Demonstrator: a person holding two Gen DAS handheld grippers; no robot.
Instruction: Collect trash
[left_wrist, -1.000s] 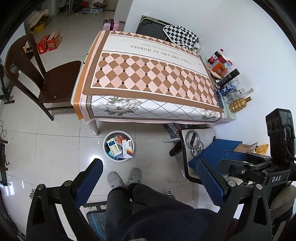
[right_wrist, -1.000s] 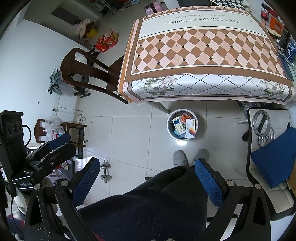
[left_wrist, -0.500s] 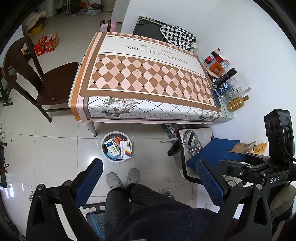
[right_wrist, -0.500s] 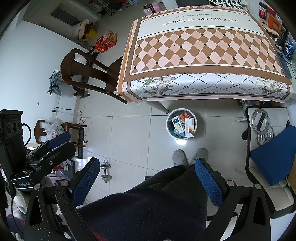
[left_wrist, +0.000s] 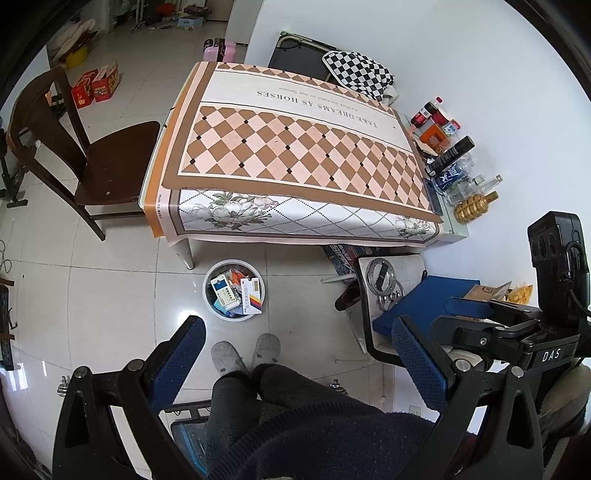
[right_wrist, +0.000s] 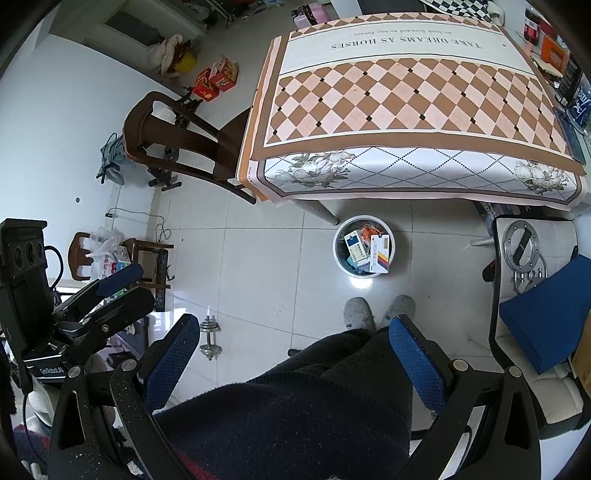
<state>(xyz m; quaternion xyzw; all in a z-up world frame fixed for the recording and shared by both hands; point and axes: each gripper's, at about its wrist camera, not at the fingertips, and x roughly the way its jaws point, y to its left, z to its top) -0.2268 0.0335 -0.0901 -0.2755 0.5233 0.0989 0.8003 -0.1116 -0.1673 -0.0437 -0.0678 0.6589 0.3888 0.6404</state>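
A white round trash bin (left_wrist: 211, 275) stands on the tiled floor by the table's front leg, holding several cartons (left_wrist: 224, 293) and wrappers. The right wrist view shows the same bin (right_wrist: 339, 240) with the cartons (right_wrist: 357, 246) inside. My left gripper (left_wrist: 299, 354) is held high above the floor, open and empty, its blue pads wide apart over the person's legs. My right gripper (right_wrist: 295, 354) is likewise open and holds nothing. The table (left_wrist: 295, 155) has a checked cloth with nothing on it.
A dark wooden chair (left_wrist: 92, 158) stands left of the table. Bottles and jars (left_wrist: 454, 162) line the wall on the right. A white chair with a blue cushion (left_wrist: 424, 299) is near right. A dumbbell (right_wrist: 210, 338) lies on the floor, and grey slippers (left_wrist: 243, 354) stand near the bin.
Both views drift only slightly over the second. The grippers stay open and the bin's contents look the same.
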